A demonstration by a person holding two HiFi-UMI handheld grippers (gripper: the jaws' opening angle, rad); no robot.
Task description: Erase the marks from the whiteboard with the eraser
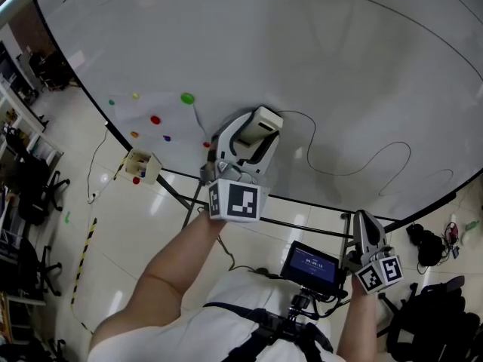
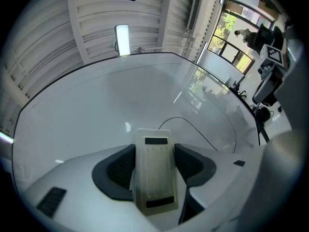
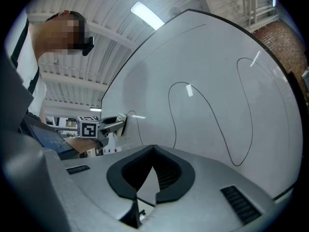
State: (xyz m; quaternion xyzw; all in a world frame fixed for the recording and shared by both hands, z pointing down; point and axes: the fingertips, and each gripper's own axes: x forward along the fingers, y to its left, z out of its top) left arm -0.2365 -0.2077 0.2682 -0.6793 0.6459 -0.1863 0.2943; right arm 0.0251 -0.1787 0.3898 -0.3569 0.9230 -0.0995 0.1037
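Observation:
The whiteboard point(image 1: 317, 44) fills most of the head view, with a thin black line point(image 1: 355, 168) winding across its lower right and a long arc higher up. My left gripper point(image 1: 255, 133) is shut on the pale eraser point(image 1: 266, 119), held up at the board's lower middle, just left of where the black line begins. In the left gripper view the eraser point(image 2: 153, 178) sits upright between the dark pads point(image 2: 118, 170), and the black line point(image 2: 193, 127) curves just beyond it. My right gripper point(image 1: 367, 232) hangs below the board's bottom edge, its jaws point(image 3: 153, 151) shut and holding nothing.
Coloured magnets, among them a green one point(image 1: 187, 98) and a red one point(image 1: 155, 119), dot the board's lower left. A small box point(image 1: 142, 166) hangs at the board's corner. A small screen point(image 1: 311, 265) sits on the person's chest rig. Office chairs point(image 1: 30, 194) stand on the floor at left.

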